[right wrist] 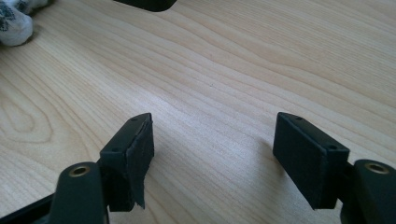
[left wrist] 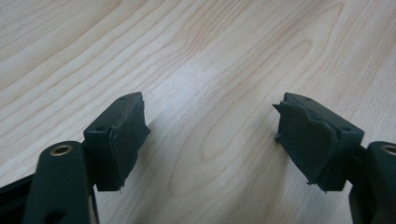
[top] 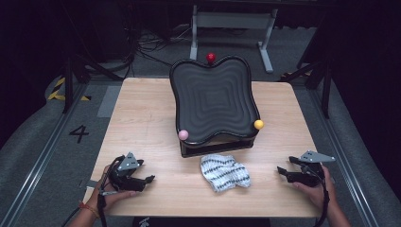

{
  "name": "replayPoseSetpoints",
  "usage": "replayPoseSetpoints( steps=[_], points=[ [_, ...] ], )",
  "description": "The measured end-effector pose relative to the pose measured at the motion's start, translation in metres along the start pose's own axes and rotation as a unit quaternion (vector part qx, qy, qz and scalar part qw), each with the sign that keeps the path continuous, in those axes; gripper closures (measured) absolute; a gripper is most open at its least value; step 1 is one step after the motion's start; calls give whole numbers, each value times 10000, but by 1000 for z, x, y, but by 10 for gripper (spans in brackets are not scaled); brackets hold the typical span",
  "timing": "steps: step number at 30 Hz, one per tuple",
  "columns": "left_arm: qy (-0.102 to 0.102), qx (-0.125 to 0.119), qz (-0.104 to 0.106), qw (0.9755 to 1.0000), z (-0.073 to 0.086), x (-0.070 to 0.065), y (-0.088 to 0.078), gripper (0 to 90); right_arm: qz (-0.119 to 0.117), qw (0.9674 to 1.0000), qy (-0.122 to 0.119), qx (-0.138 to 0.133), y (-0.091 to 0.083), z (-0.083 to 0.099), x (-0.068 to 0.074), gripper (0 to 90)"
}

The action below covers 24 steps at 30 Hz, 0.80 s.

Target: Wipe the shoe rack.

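High view: crumpled cloth [top: 224,171] lies on bench [top: 151,113], between left claw [top: 150,178] and right claw [top: 280,170]. Both gripper views: jaws spread, nothing between. Cloth looks soft, light; pinch a raised fold.

The light wooden tabletop [top: 142,118] carries a black wavy-edged tray [top: 213,94] on a dark base and a crumpled patterned cloth [top: 224,172].

Left tongs [top: 150,178] agape; right tongs [top: 280,170] apparently likewise.
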<state>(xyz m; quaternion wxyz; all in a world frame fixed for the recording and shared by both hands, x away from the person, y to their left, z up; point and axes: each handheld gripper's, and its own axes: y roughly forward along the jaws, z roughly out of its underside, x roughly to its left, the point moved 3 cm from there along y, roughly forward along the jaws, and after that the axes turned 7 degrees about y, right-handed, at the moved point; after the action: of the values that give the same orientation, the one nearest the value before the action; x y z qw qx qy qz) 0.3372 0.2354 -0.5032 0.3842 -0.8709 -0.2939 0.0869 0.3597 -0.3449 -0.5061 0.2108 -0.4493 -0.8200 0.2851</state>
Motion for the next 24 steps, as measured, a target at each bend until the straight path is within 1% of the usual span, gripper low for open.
replayPoseSetpoints(
  steps=[1, 2, 4, 5, 6, 14, 24],
  points=[
    [4, 18, -31, 10000, 2, 1, -2, 239, 4, 10000, 24, 6, 0, 0, 0, 296],
    [-71, 13, -54, 10000, 4, 1, -4, 236, -4, 10000, 24, 15, 0, 0, -1, 296],
    [-66, 6, -89, 9999, 7, 3, -7, 234, -4, 10000, 30, 19, 0, 0, -1, 293],
    [-121, 17, -99, 9999, 8, 3, -7, 235, -8, 10000, 32, 19, 0, 0, -1, 292],
    [-127, 21, -115, 9999, 8, 3, -8, 235, -9, 10000, 39, 16, 0, 0, -1, 292],
    [-141, 24, -118, 9998, 8, 3, -8, 234, 8, 10000, 70, 6, 2, -1, -1, 285],
    [-103, -7, -121, 9999, 7, 5, -6, 232, 1, 10000, 80, 12, 2, -2, 0, 285]
  ],
)
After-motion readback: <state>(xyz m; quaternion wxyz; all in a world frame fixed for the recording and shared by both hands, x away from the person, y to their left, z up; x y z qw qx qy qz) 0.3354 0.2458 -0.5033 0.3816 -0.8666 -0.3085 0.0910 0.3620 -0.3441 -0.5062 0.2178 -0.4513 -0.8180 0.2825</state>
